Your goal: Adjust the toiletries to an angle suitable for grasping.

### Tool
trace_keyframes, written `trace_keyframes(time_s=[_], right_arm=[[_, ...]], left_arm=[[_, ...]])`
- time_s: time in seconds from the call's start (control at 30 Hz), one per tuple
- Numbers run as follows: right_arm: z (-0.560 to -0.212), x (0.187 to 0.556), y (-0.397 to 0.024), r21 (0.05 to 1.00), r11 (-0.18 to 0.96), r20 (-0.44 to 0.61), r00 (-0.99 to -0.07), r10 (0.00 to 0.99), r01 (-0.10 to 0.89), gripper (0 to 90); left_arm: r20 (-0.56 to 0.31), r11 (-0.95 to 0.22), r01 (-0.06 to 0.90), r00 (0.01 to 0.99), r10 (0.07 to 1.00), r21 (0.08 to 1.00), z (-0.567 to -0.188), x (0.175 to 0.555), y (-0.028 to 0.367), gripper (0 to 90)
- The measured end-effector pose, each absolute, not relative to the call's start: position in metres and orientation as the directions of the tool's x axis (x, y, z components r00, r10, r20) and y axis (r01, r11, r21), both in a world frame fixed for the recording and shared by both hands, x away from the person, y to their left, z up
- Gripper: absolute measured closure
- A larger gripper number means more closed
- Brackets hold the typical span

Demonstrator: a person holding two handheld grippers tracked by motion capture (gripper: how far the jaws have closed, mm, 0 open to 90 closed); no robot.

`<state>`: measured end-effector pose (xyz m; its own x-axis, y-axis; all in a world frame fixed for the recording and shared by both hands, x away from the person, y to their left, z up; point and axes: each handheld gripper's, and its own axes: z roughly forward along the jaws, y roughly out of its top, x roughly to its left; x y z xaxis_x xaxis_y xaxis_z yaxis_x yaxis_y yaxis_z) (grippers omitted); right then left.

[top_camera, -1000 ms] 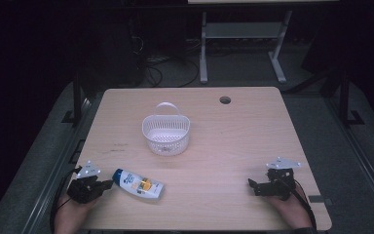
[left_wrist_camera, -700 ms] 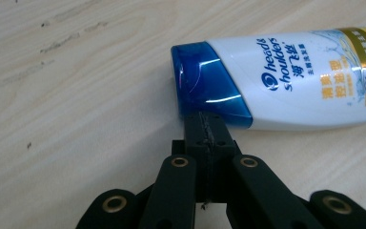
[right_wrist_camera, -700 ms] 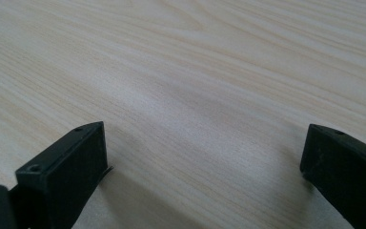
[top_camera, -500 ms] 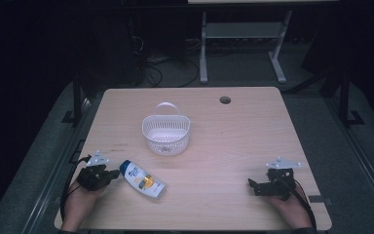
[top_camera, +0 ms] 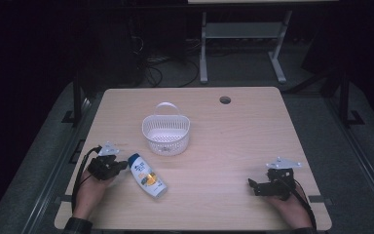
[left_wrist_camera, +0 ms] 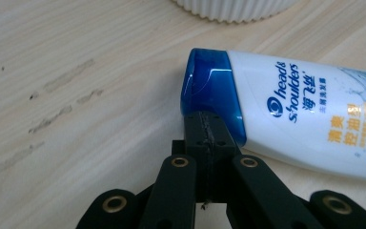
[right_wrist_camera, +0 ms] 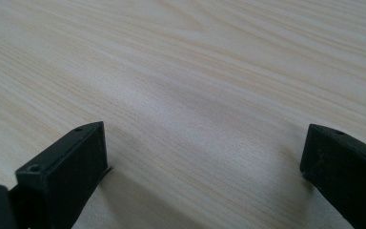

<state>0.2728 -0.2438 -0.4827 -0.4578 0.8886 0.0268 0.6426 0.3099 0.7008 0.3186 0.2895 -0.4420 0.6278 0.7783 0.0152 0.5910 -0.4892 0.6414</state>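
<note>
From the high view there's one light wooden table with just two loose things on it: one white plastic basket a bit left of centre, sitting upright with its handle at the far side, and one shampoo bottle lying flat nearer to the person, near-left of the basket and well apart from it. The bottle's blue cap points to the far left and its base to the near right. One cable hole sits near the far edge. Two grippers here: the left gripper is right at the bottle's cap end, held by a hand, and the right gripper rests low at the near right of the table with nothing near it.

Left gripper view: the jaws are pressed together with no gap, and their tips sit right against the blue cap of the bottle, touching or just about. The basket's ribbed wall peeks in at the top.

Right gripper view: both jaws are spread wide apart, with only bare wood grain between them.
</note>
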Motion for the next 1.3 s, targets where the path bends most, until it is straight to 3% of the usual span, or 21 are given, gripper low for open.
trace_keyframes(time_s=[0.6,0.9,1.3], right_arm=[[-0.483,0.273,-0.244,0.701,0.31,0.027,-0.458,0.889,0.643,1.2],[-0.483,0.273,-0.244,0.701,0.31,0.026,-0.458,0.889,0.642,1.2],[-0.483,0.273,-0.244,0.701,0.31,0.027,-0.458,0.889,0.643,1.2]], left_arm=[[0.037,-0.515,0.554,0.657,0.753,0.655,-0.432,0.324,0.27,90.0],[-0.001,-0.533,0.468,0.752,0.659,0.706,-0.414,0.305,0.235,90.0],[-0.049,-0.595,0.425,0.839,0.542,0.682,-0.423,0.292,0.188,89.9]])
